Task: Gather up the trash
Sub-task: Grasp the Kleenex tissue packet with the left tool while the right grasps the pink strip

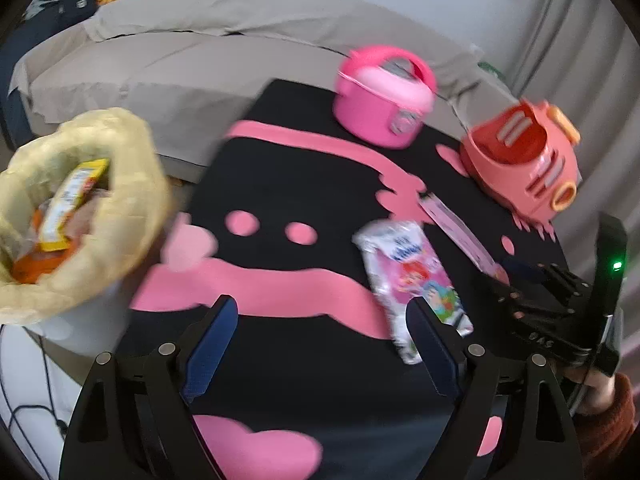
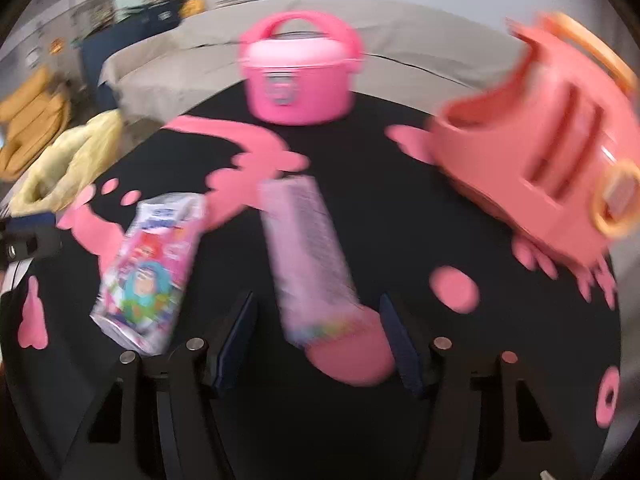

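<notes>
Two wrappers lie flat mid-table on the black-and-pink cloth (image 1: 280,184): a cartoon-printed pouch (image 1: 412,280) and a narrow pink sachet (image 2: 308,256), side by side, apart. Left gripper (image 1: 320,320) open, empty, pouch by its right finger. Right gripper (image 2: 316,316) open, sachet's near end between its fingers, unpressed; lined bin (image 1: 132,184) off the table's left edge.

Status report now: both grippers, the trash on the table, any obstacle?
Left gripper open, empty. Right gripper open around long wrapper, no grip. Cartoon pouch on table. Nothing blocking.
</notes>
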`<state>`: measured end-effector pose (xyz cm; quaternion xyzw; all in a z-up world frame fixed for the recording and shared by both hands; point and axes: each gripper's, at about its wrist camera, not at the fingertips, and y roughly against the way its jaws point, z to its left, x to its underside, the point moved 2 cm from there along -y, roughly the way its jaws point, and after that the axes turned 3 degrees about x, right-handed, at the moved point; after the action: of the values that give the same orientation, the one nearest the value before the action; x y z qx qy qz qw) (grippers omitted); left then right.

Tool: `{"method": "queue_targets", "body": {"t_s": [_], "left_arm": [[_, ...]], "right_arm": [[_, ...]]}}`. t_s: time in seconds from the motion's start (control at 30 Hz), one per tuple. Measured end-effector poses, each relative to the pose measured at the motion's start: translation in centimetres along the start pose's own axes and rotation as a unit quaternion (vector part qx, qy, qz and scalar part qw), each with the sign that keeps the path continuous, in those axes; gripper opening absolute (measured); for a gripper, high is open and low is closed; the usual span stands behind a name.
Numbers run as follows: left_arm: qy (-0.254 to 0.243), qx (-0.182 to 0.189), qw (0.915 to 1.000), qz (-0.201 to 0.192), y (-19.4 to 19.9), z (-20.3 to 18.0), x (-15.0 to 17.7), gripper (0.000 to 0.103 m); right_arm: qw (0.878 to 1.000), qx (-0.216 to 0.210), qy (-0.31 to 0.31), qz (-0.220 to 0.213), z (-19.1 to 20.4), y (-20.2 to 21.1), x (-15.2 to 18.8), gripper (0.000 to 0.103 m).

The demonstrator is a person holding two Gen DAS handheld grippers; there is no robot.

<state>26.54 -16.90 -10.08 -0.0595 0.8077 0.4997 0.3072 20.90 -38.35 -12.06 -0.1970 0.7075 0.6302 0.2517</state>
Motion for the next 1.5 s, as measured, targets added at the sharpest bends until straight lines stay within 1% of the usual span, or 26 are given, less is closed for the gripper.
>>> {"method": "queue_targets", "body": {"t_s": [0.07,0.1,0.2,0.23,0.33,0.47,0.5,0.57,0.6,0.63,0.67,0.7,0.77,0.8,0.83,0.87,0.93,1.03,1.07,1.1,1.17,1.23,1.3,1.33,1.5], "left_arm": [[-0.014,-0.001,0.9999,0.004,-1.0,-1.7,0.0,0.086],[-0.02,-0.003,0.9998,0.005,-1.4,-2.4,-0.1,0.086],[-0.035,-0.021,0.9991,0.002,-2.5,-4.5,-0.5,0.086],[-0.038,-0.03,0.9988,0.0,-3.0,-5.1,-0.6,0.086],[-0.038,-0.041,0.9984,0.0,-4.1,-6.4,-1.0,0.086],[-0.039,-0.074,0.9965,0.001,-5.4,-7.6,-1.1,0.086],[-0.036,-0.082,0.9959,0.005,-5.8,-7.7,-1.1,0.086],[-0.028,-0.082,0.9961,0.018,-6.6,-7.6,-0.9,0.086],[-0.03,-0.083,0.996,0.013,-6.6,-7.7,-0.9,0.086],[-0.034,-0.081,0.9961,0.006,-6.4,-7.8,-0.8,0.082],[-0.039,-0.071,0.9967,0.004,-6.3,-7.8,-0.7,0.071],[-0.041,-0.064,0.9971,0.004,-6.1,-7.8,-0.6,0.067],[-0.045,-0.051,0.9977,0.004,-5.6,-7.6,-0.5,0.055],[-0.048,-0.044,0.9979,0.004,-5.1,-7.4,-0.5,0.052],[-0.05,-0.039,0.998,0.003,-4.6,-7.0,-0.4,0.046],[-0.052,-0.038,0.9979,0.0,-4.0,-6.8,-0.4,0.043],[-0.053,-0.035,0.9979,-0.009,-2.7,-6.1,-0.4,0.043],[-0.055,-0.035,0.9974,-0.03,-0.4,-4.9,-0.3,0.042],[-0.058,-0.039,0.9968,-0.039,0.4,-4.5,-0.1,0.042],[-0.062,-0.043,0.9962,-0.045,1.1,-4.1,0.0,0.042],[-0.065,-0.051,0.9951,-0.053,2.5,-3.0,0.3,0.042],[-0.062,-0.055,0.9951,-0.054,3.5,-1.9,0.6,0.042],[-0.053,-0.055,0.9958,-0.052,4.2,-0.8,0.9,0.042],[-0.047,-0.056,0.996,-0.051,4.6,0.0,1.0,0.042],[-0.026,-0.057,0.9965,-0.056,6.0,2.4,1.6,0.042]], "right_arm": [[1.0,-0.004,-0.031,-0.005,-2.0,0.9,1.0,0.065],[0.999,-0.004,-0.048,-0.009,-3.1,1.6,1.6,0.07],[0.996,0.008,-0.079,-0.029,-5.5,3.4,2.9,0.08],[0.995,0.02,-0.088,-0.039,-6.5,4.2,3.5,0.082],[0.993,0.048,-0.093,-0.054,-8.4,5.9,4.7,0.085],[0.991,0.072,-0.092,-0.07,-9.9,7.2,5.2,0.089],[0.99,0.076,-0.09,-0.074,-10.0,7.5,5.3,0.091],[0.99,0.082,-0.085,-0.081,-10.1,7.8,5.3,0.092],[0.99,0.083,-0.081,-0.082,-10.1,7.8,5.2,0.092],[0.99,0.082,-0.078,-0.084,-10.0,7.7,5.1,0.092],[0.99,0.081,-0.076,-0.085,-9.8,7.6,4.9,0.092],[0.991,0.077,-0.071,-0.086,-9.6,7.5,4.8,0.092],[0.992,0.07,-0.061,-0.086,-9.1,7.1,4.3,0.097],[0.992,0.066,-0.056,-0.089,-8.8,7.1,4.0,0.099],[0.993,0.06,-0.052,-0.093,-8.5,7.0,3.7,0.101],[0.993,0.051,-0.047,-0.098,-8.1,6.9,3.3,0.101],[0.993,0.031,-0.038,-0.104,-7.3,6.7,2.3,0.101],[0.993,-0.028,-0.002,-0.118,-5.4,6.2,0.8,0.101],[0.993,-0.033,0.011,-0.117,-4.8,5.8,0.4,0.101],[0.993,-0.034,0.024,-0.113,-4.2,5.3,-0.1,0.101],[0.992,-0.036,0.056,-0.105,-2.6,3.9,-1.1,0.096],[0.992,-0.034,0.079,-0.09,-1.3,2.5,-1.8,0.08],[0.992,-0.035,0.092,-0.075,-0.4,1.1,-2.4,0.07],[0.992,-0.034,0.096,-0.068,0.0,0.3,-2.6,0.068],[0.993,-0.017,0.099,-0.055,1.0,-2.0,-3.4,0.068]]}}
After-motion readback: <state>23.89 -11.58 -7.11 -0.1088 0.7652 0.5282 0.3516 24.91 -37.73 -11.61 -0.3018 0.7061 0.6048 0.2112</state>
